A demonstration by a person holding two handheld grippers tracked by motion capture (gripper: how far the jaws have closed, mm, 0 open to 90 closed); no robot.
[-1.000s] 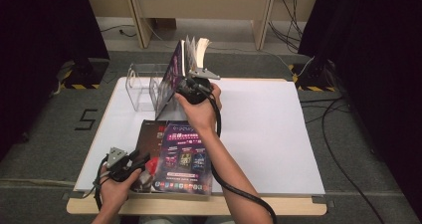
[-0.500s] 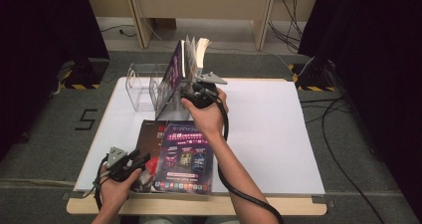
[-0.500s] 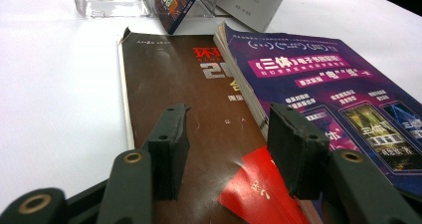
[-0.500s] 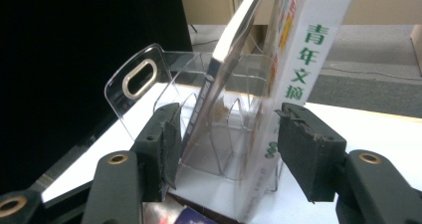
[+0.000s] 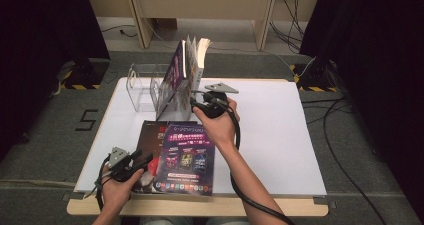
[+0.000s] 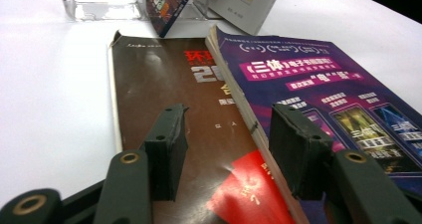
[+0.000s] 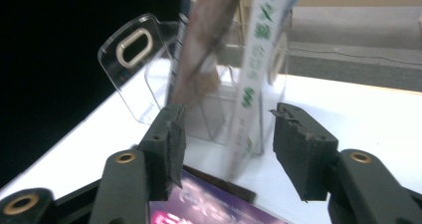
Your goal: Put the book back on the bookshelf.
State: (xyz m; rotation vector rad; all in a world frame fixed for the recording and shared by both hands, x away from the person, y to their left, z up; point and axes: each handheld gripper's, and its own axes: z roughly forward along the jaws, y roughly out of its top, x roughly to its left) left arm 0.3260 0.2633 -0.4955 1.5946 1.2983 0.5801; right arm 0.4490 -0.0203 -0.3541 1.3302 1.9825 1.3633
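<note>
Since the earlier frame I see my right gripper [image 5: 200, 103] has drawn back a little from the clear rack [image 5: 142, 85] toward the near side of the table [image 5: 280, 135], its jaws spread wide and empty, with the white-spined book [image 7: 251, 79] leaning in the rack just ahead between them. My left gripper [image 5: 142, 161] has not shifted, jaws wide over the near-left corner of the brown book [image 6: 164, 114], beside the purple book [image 6: 318, 94] stacked on it. The rack's books are blurred in the right gripper view, and their tops are cut off there
</note>
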